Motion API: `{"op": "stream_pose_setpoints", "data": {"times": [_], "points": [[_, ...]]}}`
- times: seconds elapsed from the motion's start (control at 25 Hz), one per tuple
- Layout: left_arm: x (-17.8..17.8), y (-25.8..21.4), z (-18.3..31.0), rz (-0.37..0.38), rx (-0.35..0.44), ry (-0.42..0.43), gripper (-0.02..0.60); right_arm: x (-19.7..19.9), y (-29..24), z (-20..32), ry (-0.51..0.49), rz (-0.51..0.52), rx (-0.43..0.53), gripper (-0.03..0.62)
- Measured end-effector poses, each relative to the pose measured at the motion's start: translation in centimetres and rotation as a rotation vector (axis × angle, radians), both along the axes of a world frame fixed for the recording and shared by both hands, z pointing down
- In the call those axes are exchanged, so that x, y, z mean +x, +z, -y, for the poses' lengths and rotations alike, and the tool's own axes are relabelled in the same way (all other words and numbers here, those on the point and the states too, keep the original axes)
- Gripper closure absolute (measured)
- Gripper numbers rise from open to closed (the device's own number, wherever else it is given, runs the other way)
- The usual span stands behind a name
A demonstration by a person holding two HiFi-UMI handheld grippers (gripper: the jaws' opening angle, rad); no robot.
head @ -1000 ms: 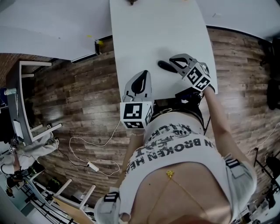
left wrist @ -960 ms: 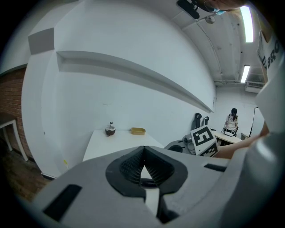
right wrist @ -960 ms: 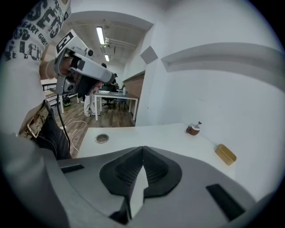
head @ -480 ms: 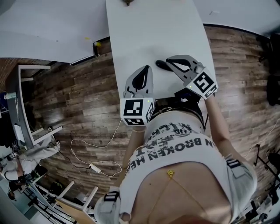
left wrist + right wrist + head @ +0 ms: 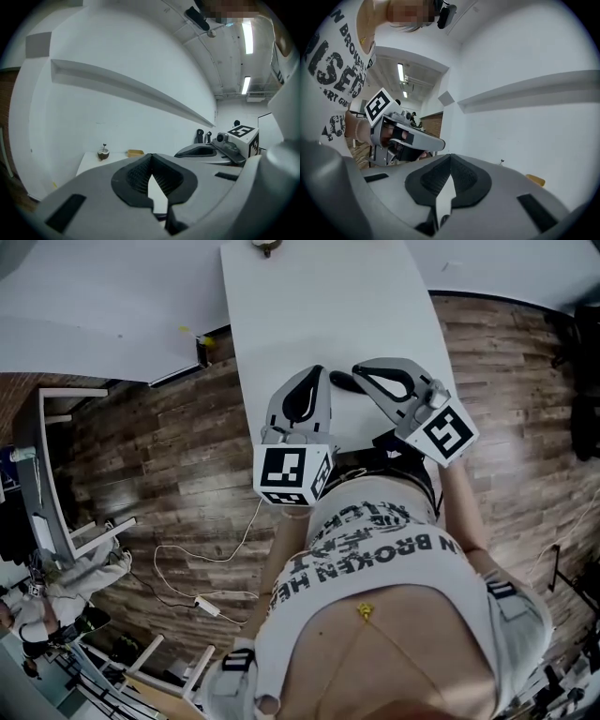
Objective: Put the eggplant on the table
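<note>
The eggplant [image 5: 339, 381], dark and elongated, lies on the white table [image 5: 309, 306] near its front end; its right part is hidden behind my right gripper. My right gripper [image 5: 359, 368] hovers over that end, shut, with nothing between its pads [image 5: 450, 159]. My left gripper [image 5: 316, 373] is just left of the eggplant, also shut and empty, its tips [image 5: 150, 157] meeting. Each gripper shows in the other's view: the right gripper [image 5: 211, 152] and the left gripper [image 5: 410, 143], both held about level above the table.
A small brown round thing with a stem [image 5: 265, 246] [image 5: 103, 152] and a flat yellow piece [image 5: 135, 153] sit at the table's far end by the white wall. Wood floor flanks the table; a cable [image 5: 202, 601] lies on the floor at left.
Both grippers have risen and tilted up toward level, the right one more. The eggplant stays lying on the table, now more hidden behind the right gripper.
</note>
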State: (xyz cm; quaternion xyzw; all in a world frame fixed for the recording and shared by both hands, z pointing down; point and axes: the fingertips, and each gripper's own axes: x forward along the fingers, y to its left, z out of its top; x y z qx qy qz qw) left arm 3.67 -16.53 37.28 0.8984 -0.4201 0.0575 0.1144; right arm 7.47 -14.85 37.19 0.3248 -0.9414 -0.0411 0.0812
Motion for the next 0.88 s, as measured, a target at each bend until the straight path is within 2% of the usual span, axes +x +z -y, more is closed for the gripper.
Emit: {"op": "stream_pose_setpoints", "data": {"times": [0.24, 0.52, 0.88], "points": [[0.9, -1.9, 0.0, -0.02, 0.045, 0.023, 0.583, 0.6, -2.6, -0.5, 0.047, 0.082, 0.021, 0.586], [1.3, -3.4, -0.2, -0.034, 0.074, 0.054, 0.583, 0.6, -4.3, -0.9, 0.056, 0.079, 0.041, 0.586], [1.3, -3.8, -0.5, -0.044, 0.072, 0.062, 0.583, 0.9, -4.6, -1.3, 0.077, 0.08, 0.041, 0.586]]}}
